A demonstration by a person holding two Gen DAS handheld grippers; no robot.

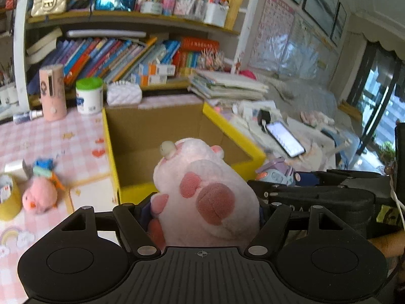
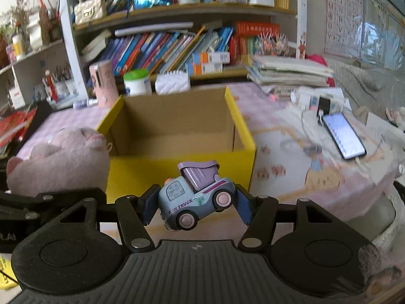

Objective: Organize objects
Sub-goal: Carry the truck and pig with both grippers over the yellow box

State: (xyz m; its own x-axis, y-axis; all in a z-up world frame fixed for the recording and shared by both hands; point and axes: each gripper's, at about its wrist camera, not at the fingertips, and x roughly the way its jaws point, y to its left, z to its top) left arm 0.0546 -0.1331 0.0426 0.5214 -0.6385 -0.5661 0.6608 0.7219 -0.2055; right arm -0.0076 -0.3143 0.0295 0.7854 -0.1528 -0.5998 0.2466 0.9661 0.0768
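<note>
Left gripper [image 1: 205,217] fingers clamp the pink plush paw [image 1: 202,192]; right gripper [image 2: 196,202] fingers pinch the toy truck [image 2: 195,197]. Both are short of the yellow box [image 2: 177,169] at 12 o'clock. Risk: truck sits tilted, could slip; early release lands on the surface [image 2: 291,131].
</note>
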